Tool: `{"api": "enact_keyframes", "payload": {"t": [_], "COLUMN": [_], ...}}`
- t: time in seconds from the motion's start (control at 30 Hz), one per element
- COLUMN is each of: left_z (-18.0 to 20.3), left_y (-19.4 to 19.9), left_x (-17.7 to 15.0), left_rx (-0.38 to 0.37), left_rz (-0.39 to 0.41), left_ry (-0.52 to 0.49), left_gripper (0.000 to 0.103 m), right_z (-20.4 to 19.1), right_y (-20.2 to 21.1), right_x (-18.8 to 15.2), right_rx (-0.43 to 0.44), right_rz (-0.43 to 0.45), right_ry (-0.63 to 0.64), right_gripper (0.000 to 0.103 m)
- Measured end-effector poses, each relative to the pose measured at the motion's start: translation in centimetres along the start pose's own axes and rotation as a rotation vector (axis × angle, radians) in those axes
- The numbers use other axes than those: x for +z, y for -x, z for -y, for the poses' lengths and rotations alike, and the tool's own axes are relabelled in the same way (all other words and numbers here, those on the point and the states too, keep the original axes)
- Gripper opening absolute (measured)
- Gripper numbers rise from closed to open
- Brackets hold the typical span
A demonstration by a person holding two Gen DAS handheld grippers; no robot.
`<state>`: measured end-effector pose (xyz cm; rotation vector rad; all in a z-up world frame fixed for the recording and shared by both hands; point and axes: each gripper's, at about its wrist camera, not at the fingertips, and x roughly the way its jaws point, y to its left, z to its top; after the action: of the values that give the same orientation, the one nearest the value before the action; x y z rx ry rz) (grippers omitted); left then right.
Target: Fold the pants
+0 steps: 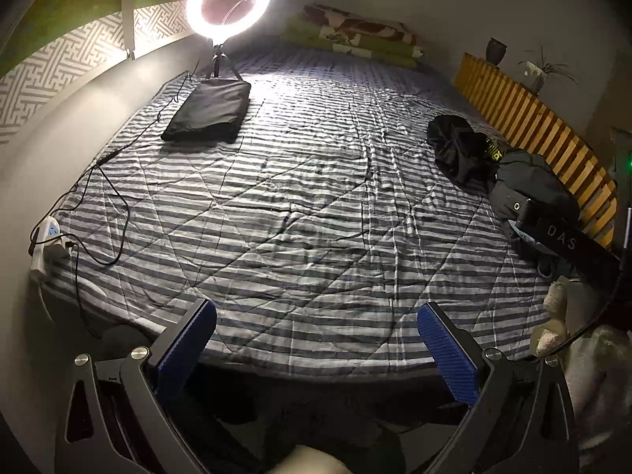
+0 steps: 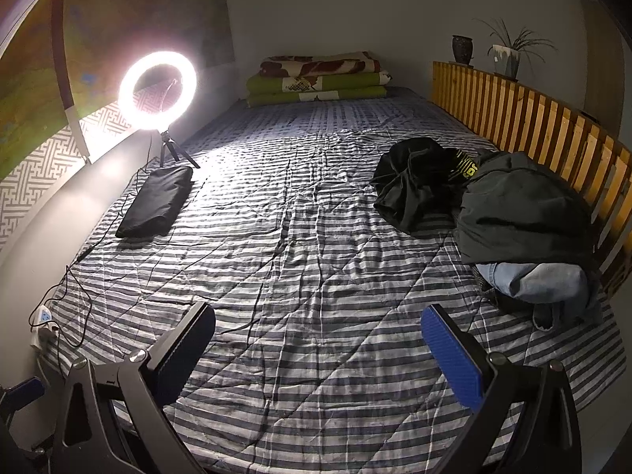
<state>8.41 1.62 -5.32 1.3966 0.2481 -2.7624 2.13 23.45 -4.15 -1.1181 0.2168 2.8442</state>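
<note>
I have both grippers held above the near edge of the bed [image 2: 316, 276], and neither one is touching anything. The left gripper [image 1: 316, 349] has its blue-padded fingers spread wide with nothing between them; the right gripper [image 2: 318, 349] is spread just as wide and also carries nothing.

One pair of black pants [image 2: 158, 201] lies folded into a neat flat rectangle on the striped quilt [image 1: 296, 217] at the far left, just in front of the lit ring light [image 2: 157, 91] on its small tripod. A crumpled black garment [image 2: 414, 189] sits on the right side of the bed, touching a heap of dark clothes [image 2: 521, 213] beside the wooden slatted rail [image 2: 533, 118]; some light blue denim [image 2: 541, 280] pokes out from under that heap. Folded blankets [image 2: 320, 79] are stacked at the far end. A black cable [image 1: 114, 217] runs along the left edge to a white power strip [image 1: 47, 245].
</note>
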Motion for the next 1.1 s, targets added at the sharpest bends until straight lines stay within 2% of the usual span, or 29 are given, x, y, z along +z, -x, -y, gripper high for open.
{"api": "enact_keyframes", "payload": {"t": [0.17,0.33,0.47,0.63,0.8,0.93,1.1], "left_z": [-0.6,-1.3,-1.3,-1.6,-2.5,-2.6,-2.4], "left_y": [-0.6,-2.7,-4.0,-6.0,-8.5,-10.1,-11.6], "left_x": [0.5,2.7,4.7,6.9,8.9,9.5,10.2], "left_rx": [0.02,0.038,0.068,0.097,0.12,0.134,0.124], "left_rz": [0.003,-0.012,0.036,0.068,0.072,0.074,0.072], "left_ry": [0.013,0.009,-0.028,-0.028,-0.009,-0.024,-0.026], "left_gripper": [0.103,0.103,0.102,0.102,0.102,0.102,0.102], "right_z": [0.0,0.1,0.1,0.2,0.3,0.5,0.7], "right_y": [-0.3,-0.9,-1.0,-1.6,-2.5,-3.8,-5.2], "right_x": [-0.1,-0.4,-0.3,-0.1,0.0,0.0,0.4], "right_rx": [0.018,0.02,0.017,0.019,0.02,0.039,-0.003], "right_rz": [-0.021,-0.048,-0.048,-0.044,-0.017,-0.036,-0.066], "right_ry": [-0.004,-0.014,-0.009,-0.004,0.003,-0.005,-0.003], "right_gripper": [0.103,0.103,0.103,0.103,0.102,0.102,0.102]}}
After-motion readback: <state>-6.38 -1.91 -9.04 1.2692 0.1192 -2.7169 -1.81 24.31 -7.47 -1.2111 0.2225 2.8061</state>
